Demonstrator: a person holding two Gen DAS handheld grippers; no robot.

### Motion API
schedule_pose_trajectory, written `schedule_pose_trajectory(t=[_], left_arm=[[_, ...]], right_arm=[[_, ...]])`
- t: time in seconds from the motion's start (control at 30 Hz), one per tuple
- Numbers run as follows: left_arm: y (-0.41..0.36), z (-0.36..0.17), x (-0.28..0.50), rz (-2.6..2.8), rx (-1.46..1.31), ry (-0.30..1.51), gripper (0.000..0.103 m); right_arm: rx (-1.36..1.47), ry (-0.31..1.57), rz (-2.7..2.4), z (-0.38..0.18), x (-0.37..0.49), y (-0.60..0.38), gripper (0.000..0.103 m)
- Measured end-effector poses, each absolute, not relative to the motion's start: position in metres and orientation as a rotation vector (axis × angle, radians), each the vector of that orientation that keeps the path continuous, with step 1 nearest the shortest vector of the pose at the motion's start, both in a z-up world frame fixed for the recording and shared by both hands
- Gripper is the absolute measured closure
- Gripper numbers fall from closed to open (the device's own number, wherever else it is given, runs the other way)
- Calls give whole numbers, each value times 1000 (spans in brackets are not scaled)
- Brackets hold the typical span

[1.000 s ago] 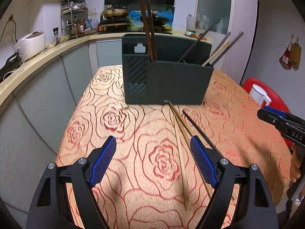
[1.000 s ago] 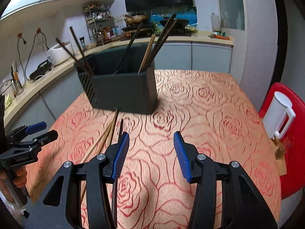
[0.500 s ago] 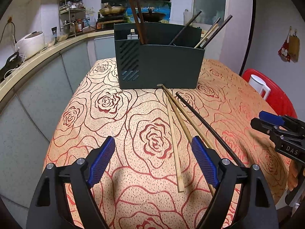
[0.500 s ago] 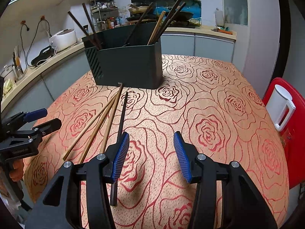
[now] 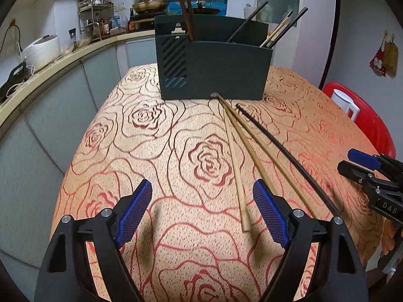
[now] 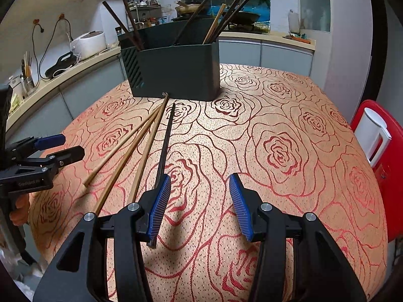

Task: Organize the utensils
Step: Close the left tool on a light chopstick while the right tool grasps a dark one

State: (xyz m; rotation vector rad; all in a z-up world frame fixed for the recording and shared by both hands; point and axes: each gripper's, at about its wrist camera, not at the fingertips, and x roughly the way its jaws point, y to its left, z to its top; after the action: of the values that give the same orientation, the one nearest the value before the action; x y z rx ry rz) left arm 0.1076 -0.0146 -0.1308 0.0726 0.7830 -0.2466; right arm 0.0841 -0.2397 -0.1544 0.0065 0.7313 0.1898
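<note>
Your left gripper [image 5: 202, 209] hangs released over the near part of the counter [image 5: 141, 151], nothing between its blue pads. Your right gripper [image 6: 199, 201] is likewise released, its pads apart over bare rose-patterned cloth.

Four chopsticks lie loose on the counter, long axes running from the near edge toward the far holder, fanned apart at the near ends and converging at the far ends. The three bamboo chopsticks [image 5: 234, 158] point their far tips at the foot of the holder; one tip touches or nearly touches its front wall. The black chopstick [image 5: 284, 153] lies just beside them, on the side toward your right gripper, its far tip short of the holder.

In the left wrist view the shortest-looking bamboo stick ends between your left gripper's pads, closer to the right-hand one; the other sticks pass beyond that pad. In the right wrist view the black chopstick [image 6: 165, 146] runs under your right gripper's left-hand pad, and the bamboo ones [image 6: 141, 148] lie further out on that side, between your two grippers.

Farther off, the dark green utensil holder [image 5: 214, 68] stands upright near the counter's far edge, with dark and bamboo chopsticks leaning in its compartments. Off the counter's right edge a white kettle [image 6: 374, 136] sits on a red stool [image 6: 388, 188].
</note>
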Motion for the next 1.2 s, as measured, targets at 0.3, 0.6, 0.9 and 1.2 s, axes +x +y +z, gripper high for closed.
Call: schedule_pose_trajectory(t=[0.3,0.6,0.9,1.2], left_arm=[[-17,-141,92,-292,90,799,24],[-33,-150,86,-349,112,799,45],[-39,-156,90,-350,106,795,80],[-36,-157,90,-349,109,793,96]], right_arm=[[-5,744,208,-161,81,-237,56],[-11,762,203,-167,72,-238,56],[-6,765,199,-171,71,-238,56],[-29,761,248,-174,66,-225,56]])
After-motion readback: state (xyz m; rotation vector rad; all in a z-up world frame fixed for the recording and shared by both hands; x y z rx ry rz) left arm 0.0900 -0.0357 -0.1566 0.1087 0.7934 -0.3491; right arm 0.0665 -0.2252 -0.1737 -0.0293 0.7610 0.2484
